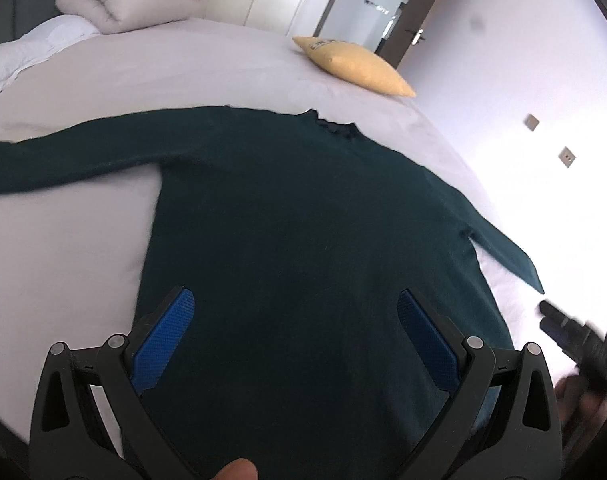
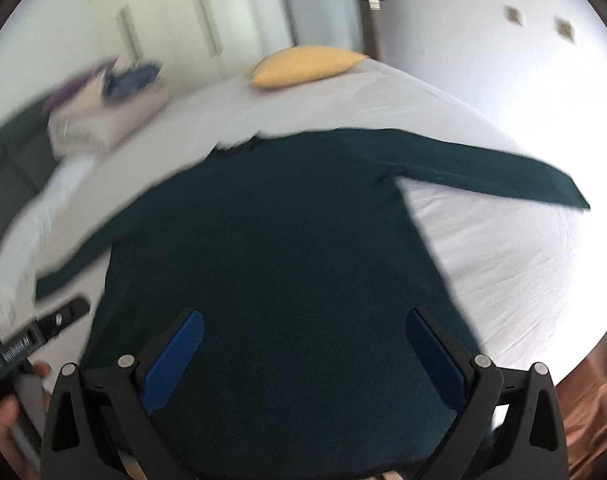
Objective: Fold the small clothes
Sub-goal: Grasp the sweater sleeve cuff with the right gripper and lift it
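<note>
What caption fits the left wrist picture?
Open left gripper poised above a dark green long-sleeved top spread flat on a bed, yellow pillow beyond.

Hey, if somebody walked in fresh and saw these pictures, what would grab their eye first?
A dark green long-sleeved top spread flat across the pale bed sheet, both sleeves stretched outwards. Next, the blue-padded left tongs and right tongs, both wide open above the top's lower part. At the far end of the bed lies a yellow pillow.
</note>
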Demonstrator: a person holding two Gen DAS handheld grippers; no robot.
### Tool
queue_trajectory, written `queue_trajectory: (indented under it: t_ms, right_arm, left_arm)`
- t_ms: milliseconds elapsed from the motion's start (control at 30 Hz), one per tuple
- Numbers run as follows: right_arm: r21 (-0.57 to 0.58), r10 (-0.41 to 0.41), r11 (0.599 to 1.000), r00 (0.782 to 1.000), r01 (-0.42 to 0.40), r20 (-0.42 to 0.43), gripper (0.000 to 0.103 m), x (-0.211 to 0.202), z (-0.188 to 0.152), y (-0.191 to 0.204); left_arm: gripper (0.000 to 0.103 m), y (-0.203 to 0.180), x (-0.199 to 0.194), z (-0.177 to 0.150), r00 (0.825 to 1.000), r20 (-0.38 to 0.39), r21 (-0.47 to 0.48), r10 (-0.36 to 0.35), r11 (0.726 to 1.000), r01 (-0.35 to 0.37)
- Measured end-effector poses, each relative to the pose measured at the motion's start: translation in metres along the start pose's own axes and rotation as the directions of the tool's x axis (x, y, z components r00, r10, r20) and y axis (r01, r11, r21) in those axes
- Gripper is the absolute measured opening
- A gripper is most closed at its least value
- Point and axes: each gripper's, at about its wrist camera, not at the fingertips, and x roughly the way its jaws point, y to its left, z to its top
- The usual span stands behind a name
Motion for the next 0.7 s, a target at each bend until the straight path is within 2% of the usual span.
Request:
queue_trajectory:
  t_ms: [100, 133, 200, 267, 300, 333, 433, 467, 633, 700]
  right_arm:
    - [0.245, 0.023, 0.969, 0.997, -0.040, 0.073, 0.103, -0.006, 0.024, -0.088]
    - [0.316, 0.011, 0.948, 0.996, -0.039, 0.089, 0.103, -0.006, 0.030, -0.116]
    - [0.478, -0.030, 0.878, 0.992, -0.032, 0.121, 0.100, -0.006, 0.040, -0.183]
    - [0.602, -0.041, 0.796, 0.985, -0.068, 0.166, 0.097, -0.004, 0.043, -0.242]
    - [0.637, -0.045, 0.767, 0.985, -0.074, 0.168, 0.094, -0.001, 0.044, -0.260]
    - [0.693, -0.043, 0.717, 0.986, -0.083, 0.162, 0.092, 0.005, 0.043, -0.286]
    - [0.761, -0.004, 0.637, 0.988, -0.119, 0.157, 0.086, 0.021, 0.041, -0.325]
    - [0.771, 0.004, 0.622, 0.986, -0.135, 0.169, 0.083, 0.023, 0.040, -0.331]
    - [0.791, 0.008, 0.579, 0.971, -0.199, 0.238, 0.080, 0.026, 0.045, -0.347]
    - [0.800, -0.005, 0.566, 0.969, -0.200, 0.246, 0.072, 0.028, 0.045, -0.353]
  left_arm:
    - [0.103, 0.000, 0.021, 0.014, 0.997, -0.074, 0.008, -0.008, 1.000, 0.009]
    - [0.103, 0.004, 0.027, 0.021, 0.998, -0.067, -0.011, 0.011, 1.000, -0.011]
    - [0.103, 0.010, 0.031, 0.027, 0.999, -0.046, -0.045, 0.014, 0.999, -0.016]
    - [0.103, 0.020, 0.043, 0.038, 0.999, -0.050, -0.085, -0.010, 0.996, 0.006]
    - [0.103, 0.024, 0.050, 0.044, 0.998, -0.055, -0.092, -0.018, 0.996, 0.012]
    - [0.103, 0.025, 0.058, 0.051, 0.998, -0.063, -0.090, -0.017, 0.996, 0.011]
    - [0.103, 0.029, 0.072, 0.066, 0.998, -0.065, -0.091, -0.021, 0.996, 0.015]
    - [0.103, 0.029, 0.076, 0.070, 0.998, -0.061, -0.092, -0.032, 0.995, 0.026]
    - [0.103, 0.027, 0.098, 0.088, 0.995, -0.062, -0.095, -0.075, 0.993, 0.069]
    - [0.103, 0.024, 0.107, 0.092, 0.994, -0.074, -0.094, -0.078, 0.993, 0.071]
